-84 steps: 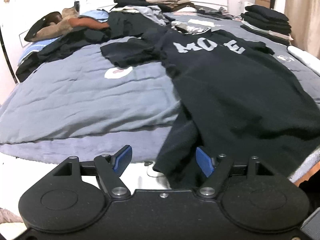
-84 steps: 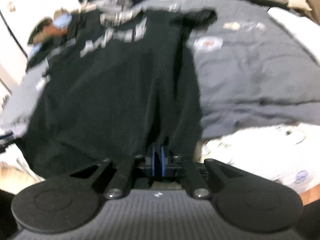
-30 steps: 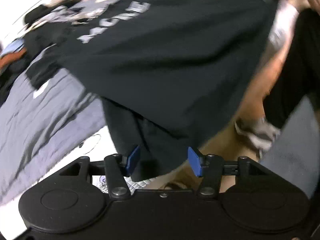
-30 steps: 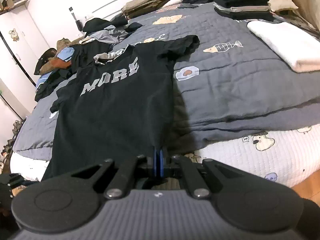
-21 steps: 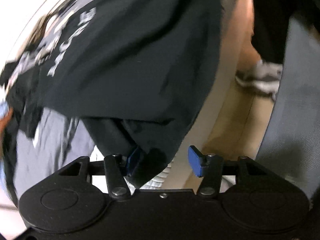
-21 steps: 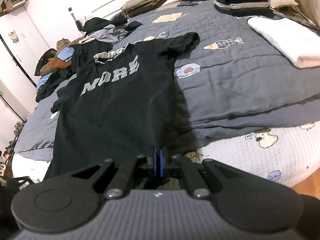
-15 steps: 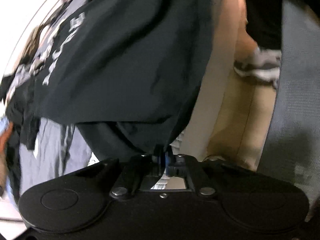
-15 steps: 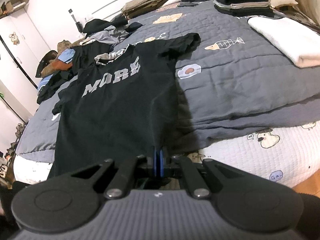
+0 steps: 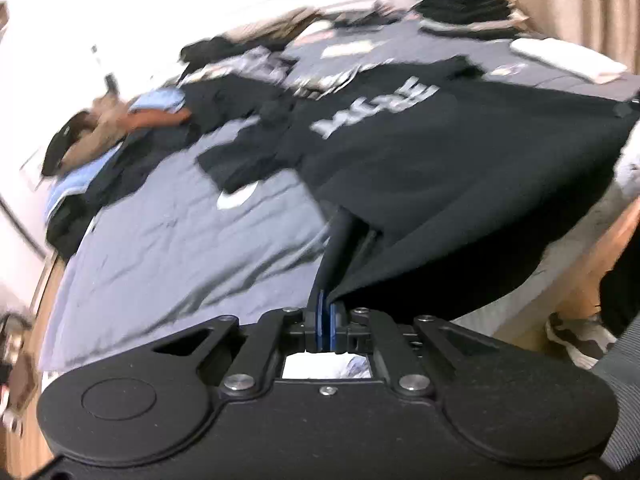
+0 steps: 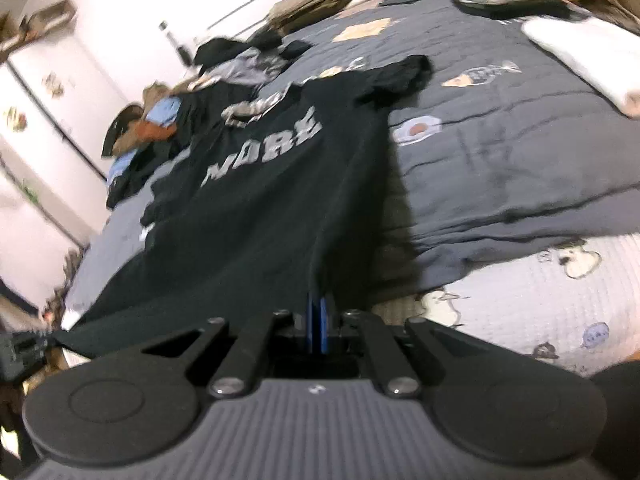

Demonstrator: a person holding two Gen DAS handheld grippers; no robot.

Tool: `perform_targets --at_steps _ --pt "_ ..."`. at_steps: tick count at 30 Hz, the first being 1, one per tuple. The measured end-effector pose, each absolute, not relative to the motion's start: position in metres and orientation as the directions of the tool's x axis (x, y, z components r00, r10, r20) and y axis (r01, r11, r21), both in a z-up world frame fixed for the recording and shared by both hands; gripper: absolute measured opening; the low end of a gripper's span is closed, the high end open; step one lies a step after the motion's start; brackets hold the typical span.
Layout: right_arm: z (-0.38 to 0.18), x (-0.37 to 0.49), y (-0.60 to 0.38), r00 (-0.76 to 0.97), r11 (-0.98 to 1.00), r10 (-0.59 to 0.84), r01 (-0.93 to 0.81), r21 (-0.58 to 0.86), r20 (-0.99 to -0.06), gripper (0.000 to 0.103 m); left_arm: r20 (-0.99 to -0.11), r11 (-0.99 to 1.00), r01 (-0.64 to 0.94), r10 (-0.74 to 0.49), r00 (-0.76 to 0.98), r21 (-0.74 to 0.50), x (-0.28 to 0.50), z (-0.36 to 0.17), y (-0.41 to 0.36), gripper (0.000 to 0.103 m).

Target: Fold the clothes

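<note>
Ahead of both tongs, black T-shirt (image 10: 280, 184) hem clamped by left tongs (image 9: 325, 326), right tongs (image 10: 319, 325)

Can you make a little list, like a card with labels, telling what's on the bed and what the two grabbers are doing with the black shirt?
shirt: black T-shirt with grey letters, spread front-up on the bed
left gripper: shut on the shirt's bottom hem, left corner
right gripper: shut on the bottom hem, right corner
hem: lifted off the bed edge, stretched between the grippers
bed cover: grey quilt with cartoon patches
folded stack: dark clothes at the far right
unfolded pile: mixed clothes at the far left
folding: not yet started
</note>
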State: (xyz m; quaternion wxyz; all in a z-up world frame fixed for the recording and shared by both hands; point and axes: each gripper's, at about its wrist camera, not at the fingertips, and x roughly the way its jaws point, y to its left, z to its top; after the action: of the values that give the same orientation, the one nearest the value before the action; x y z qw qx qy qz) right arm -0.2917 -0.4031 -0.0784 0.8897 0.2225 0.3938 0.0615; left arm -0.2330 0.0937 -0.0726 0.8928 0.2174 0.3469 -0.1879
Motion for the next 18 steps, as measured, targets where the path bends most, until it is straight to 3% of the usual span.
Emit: perform_targets --at_steps 5,18 --pt "-0.080 -0.289 -0.391 0.666 0.909 0.283 0.045 0.415 -0.690 0.004 -0.726 0.827 0.515 -0.211 0.655 0.225 -0.234 -0.078 0.082 0.004" --pt "-0.049 -0.270 -0.422 0.781 0.847 0.272 0.083 0.525 -0.563 0.004 -0.561 0.919 0.388 -0.285 0.777 0.071 -0.193 -0.033 0.096 0.004"
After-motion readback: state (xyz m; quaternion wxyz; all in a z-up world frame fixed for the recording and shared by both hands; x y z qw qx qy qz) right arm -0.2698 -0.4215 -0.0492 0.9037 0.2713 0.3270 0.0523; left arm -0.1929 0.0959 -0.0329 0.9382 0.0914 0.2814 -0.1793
